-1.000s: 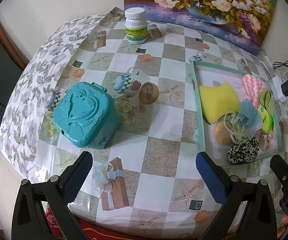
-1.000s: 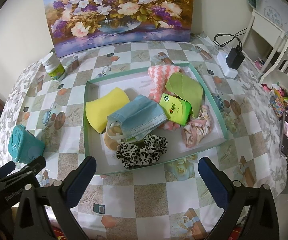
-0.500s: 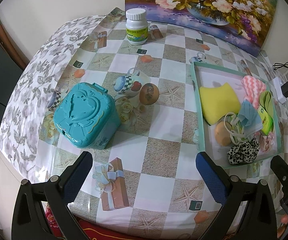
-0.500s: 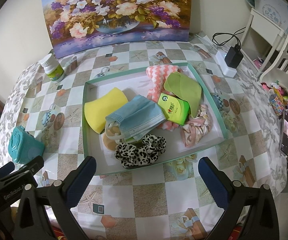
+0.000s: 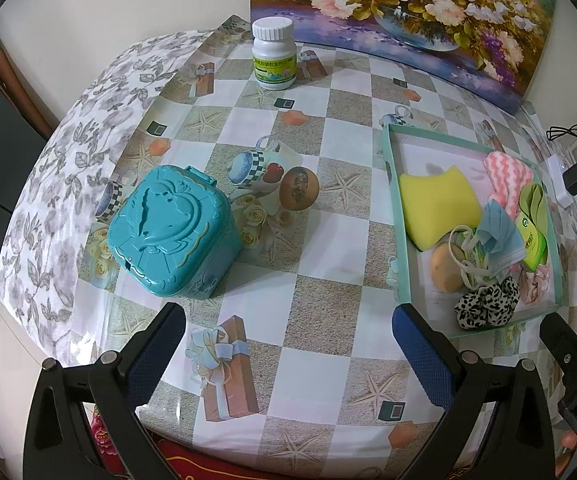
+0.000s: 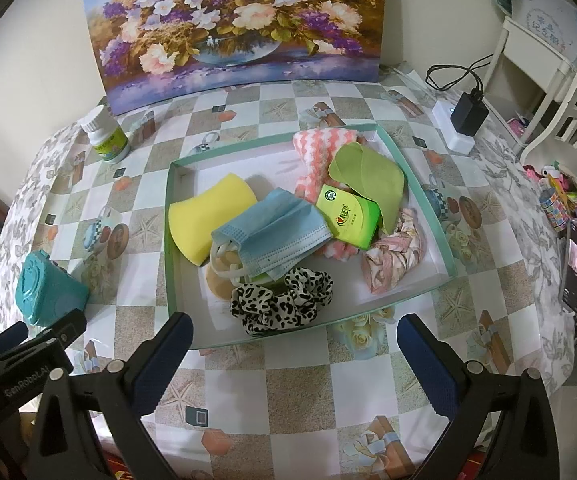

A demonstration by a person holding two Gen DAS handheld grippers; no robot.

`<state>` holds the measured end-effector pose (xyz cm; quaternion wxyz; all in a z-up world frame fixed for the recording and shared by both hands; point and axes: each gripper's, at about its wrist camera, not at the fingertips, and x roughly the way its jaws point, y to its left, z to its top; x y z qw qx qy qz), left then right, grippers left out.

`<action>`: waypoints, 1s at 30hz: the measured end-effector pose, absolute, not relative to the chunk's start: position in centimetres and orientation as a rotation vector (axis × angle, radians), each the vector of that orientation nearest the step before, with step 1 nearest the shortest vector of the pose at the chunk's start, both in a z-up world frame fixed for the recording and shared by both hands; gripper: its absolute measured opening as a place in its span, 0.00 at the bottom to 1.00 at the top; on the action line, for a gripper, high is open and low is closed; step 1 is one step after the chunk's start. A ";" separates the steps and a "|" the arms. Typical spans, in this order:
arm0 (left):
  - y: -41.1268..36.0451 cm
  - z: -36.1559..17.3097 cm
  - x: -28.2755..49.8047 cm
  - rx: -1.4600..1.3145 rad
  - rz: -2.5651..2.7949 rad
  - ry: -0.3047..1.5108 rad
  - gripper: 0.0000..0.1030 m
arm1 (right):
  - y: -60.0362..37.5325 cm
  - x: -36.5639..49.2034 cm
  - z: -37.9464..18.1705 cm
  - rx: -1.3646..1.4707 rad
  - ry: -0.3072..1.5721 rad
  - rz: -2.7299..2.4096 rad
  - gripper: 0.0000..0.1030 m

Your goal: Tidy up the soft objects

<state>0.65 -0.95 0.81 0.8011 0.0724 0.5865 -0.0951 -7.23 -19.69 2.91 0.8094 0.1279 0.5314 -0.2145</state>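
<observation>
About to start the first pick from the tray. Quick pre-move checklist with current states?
1. Left gripper open and holding nothing: ok.
2. Right gripper open and holding nothing: ok.
3. Scrunchie unobstructed at the near edge of the tray, in front of the right gripper: ok.
4. Face mask free to lift alone: not ok, it lies over the sponge and its loops tangle with things beneath.
5. Teal box lid open for loading: not ok, it is shut.
6. Whether the box has room inside: cannot tell.
</observation>
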 end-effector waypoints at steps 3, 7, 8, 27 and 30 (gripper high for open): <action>-1.0 0.8 0.6 0.155 -0.203 1.257 1.00 | -19.7 -7.2 2.9 0.274 1.136 -0.459 1.00; -0.9 0.8 0.6 0.155 -0.204 1.257 1.00 | -19.6 -7.2 2.8 0.274 1.138 -0.460 1.00; -0.9 0.8 0.7 0.155 -0.204 1.257 1.00 | -19.6 -7.2 2.8 0.274 1.138 -0.460 1.00; -0.9 0.8 0.7 0.148 -0.200 1.261 1.00 | -19.6 -7.3 2.7 0.274 1.139 -0.461 1.00; -0.8 0.8 0.7 0.148 -0.201 1.261 1.00 | -19.6 -7.2 2.7 0.274 1.139 -0.460 1.00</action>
